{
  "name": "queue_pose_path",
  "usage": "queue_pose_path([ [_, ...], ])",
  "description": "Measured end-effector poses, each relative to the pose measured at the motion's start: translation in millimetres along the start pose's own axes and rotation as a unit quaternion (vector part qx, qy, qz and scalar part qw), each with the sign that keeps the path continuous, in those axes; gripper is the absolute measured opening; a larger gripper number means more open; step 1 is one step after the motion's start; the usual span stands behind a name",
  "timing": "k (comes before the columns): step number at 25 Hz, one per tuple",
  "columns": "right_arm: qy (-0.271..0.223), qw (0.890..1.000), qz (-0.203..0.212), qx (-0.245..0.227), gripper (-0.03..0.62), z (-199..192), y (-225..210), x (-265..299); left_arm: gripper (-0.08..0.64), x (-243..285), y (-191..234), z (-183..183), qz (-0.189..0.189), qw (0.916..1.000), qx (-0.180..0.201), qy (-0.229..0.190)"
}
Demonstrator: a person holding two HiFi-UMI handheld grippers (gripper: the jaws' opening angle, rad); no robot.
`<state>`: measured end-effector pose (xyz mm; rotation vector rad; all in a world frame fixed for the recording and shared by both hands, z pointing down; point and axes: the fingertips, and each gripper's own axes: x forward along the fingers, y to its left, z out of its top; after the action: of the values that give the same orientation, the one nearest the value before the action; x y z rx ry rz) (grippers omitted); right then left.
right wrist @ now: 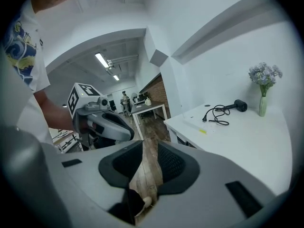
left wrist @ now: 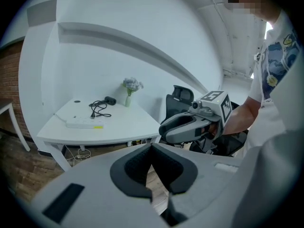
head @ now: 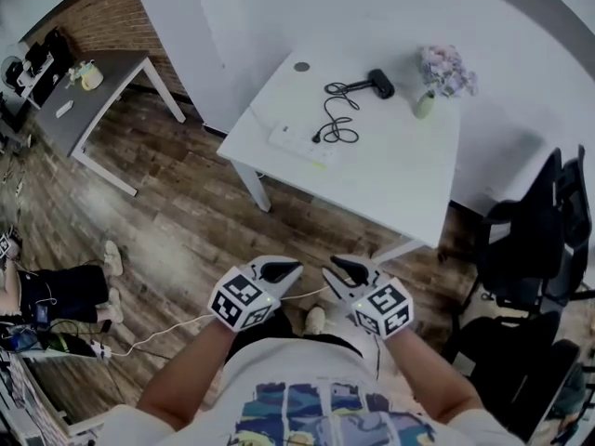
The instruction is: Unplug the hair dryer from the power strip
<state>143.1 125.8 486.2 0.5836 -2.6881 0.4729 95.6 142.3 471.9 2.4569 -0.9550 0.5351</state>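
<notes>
A black hair dryer (head: 381, 84) lies at the far side of the white table (head: 400, 179), and its black cord (head: 337, 119) loops down to a plug beside the white power strip (head: 296, 140). Whether the plug sits in a socket is too small to tell. The same dryer (right wrist: 240, 105) and strip (left wrist: 84, 123) show far ahead in both gripper views. My left gripper (head: 279, 272) and right gripper (head: 344, 269) hang side by side over the wooden floor, well short of the table. Both stand open with only floor between the jaws, as the left gripper (left wrist: 152, 148) and right gripper (right wrist: 149, 145) show.
A vase of pale flowers (head: 439, 74) stands right of the dryer. Black office chairs (head: 539, 240) crowd the table's right side. A grey desk (head: 93, 100) stands at far left. A seated person (head: 56, 291) and a floor cable (head: 158, 334) lie to my left.
</notes>
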Motion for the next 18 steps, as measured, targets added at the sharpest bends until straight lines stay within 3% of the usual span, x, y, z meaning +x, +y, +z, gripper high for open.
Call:
queue_pose_path([
  [9,0.038,0.999,-0.028,-0.006,0.101,15.3,-60.5,54.4,0.002,35.0,65.8,16.6,-0.016,0.9998,-0.002,0.01],
  [18,0.042,0.996,-0.082,0.019,0.101,61.9,-147.9,126.4,0.002,79.9,181.2,55.6,-0.052,0.9978,0.021,0.033],
])
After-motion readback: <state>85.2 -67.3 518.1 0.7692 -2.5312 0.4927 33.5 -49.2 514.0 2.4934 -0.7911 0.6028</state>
